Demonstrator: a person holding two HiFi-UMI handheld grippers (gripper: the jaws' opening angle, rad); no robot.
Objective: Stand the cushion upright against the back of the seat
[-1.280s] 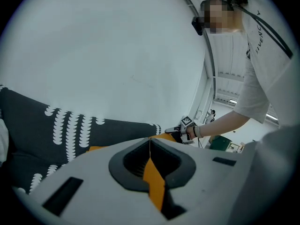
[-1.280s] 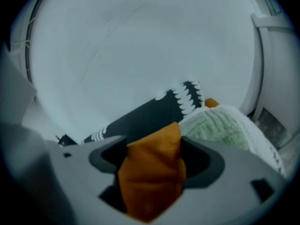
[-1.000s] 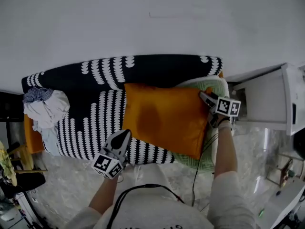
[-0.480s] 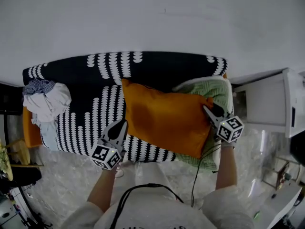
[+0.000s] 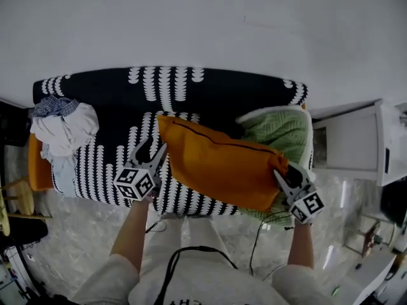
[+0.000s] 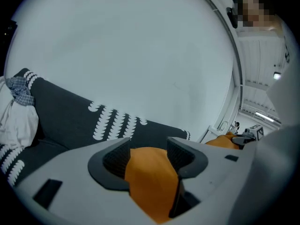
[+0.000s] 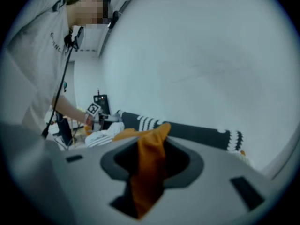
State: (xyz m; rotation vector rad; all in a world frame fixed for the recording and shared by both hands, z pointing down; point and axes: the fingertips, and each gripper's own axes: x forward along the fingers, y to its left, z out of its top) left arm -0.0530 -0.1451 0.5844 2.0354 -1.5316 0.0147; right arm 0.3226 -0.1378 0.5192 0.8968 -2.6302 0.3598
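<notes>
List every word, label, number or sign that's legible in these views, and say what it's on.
Nothing here reads clearly.
Print on the person's shirt: cut off by the frame edge in the head view and blurred in the right gripper view, so it is unreadable.
Marker cubes: black-and-white square patterns only, no letters or digits.
Orange cushion and patterned sofa cover: no writing.

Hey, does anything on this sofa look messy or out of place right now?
The orange cushion is askew, slanted across the seat rather than upright against the sofa back. A heap of clothes is dumped on the sofa's left end, and a green throw is bunched up at its right end.
</notes>
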